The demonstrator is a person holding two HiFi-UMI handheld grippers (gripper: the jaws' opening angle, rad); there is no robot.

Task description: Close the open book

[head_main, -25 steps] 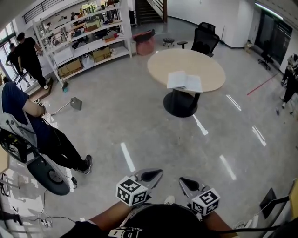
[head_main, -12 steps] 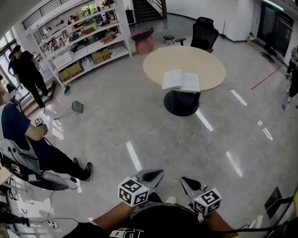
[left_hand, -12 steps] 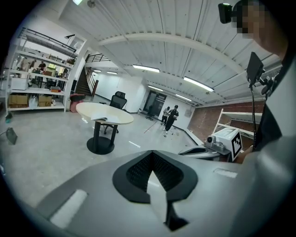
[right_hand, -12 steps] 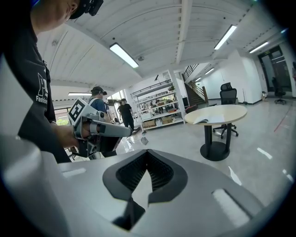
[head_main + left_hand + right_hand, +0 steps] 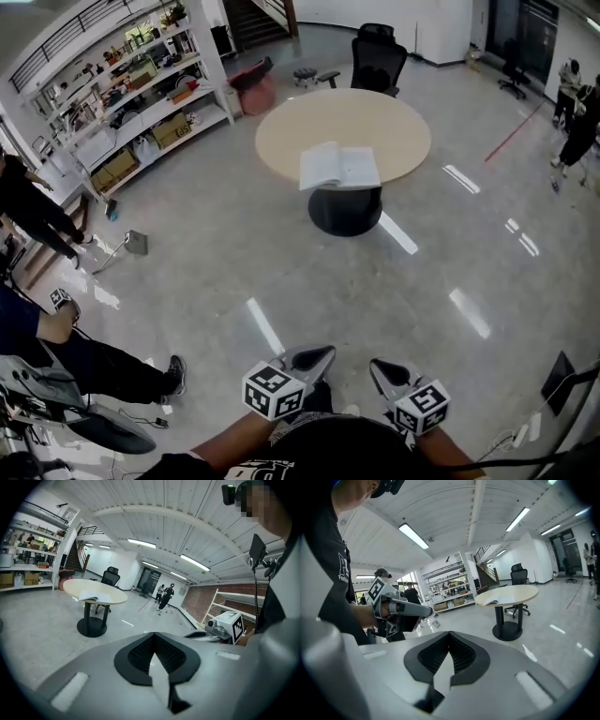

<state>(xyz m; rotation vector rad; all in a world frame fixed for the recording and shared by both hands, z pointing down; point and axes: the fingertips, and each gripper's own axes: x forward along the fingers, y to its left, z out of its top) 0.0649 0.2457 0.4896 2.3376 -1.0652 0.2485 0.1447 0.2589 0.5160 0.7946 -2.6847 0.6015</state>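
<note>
The left gripper (image 5: 317, 354) is clenched: its own view shows the dark ribbed pads meeting at their tips, with nothing caught between them. Just to its right, the right gripper (image 5: 379, 367) is clenched the same way and is likewise empty. The two are held low and close in front of the person's body, side by side without touching. Each carries a marker cube (image 5: 274, 392) at its rear, and both point out across the glossy grey floor (image 5: 281, 244).

Well ahead of both claws, roughly in line with the gap between them, stands a round table (image 5: 394, 127) on a dark pedestal base (image 5: 345, 211). The open book (image 5: 339, 167) lies flat on the near part of the tabletop, pages up, far out of reach of either claw. Beyond the table, farther still from the claws, is a black office chair (image 5: 378, 58). Far off to the left gripper's left runs a white shelving unit (image 5: 141, 89) loaded with boxes. Nearer on that same side, a seated person (image 5: 66, 352) shows at the edge of the head view.
</note>
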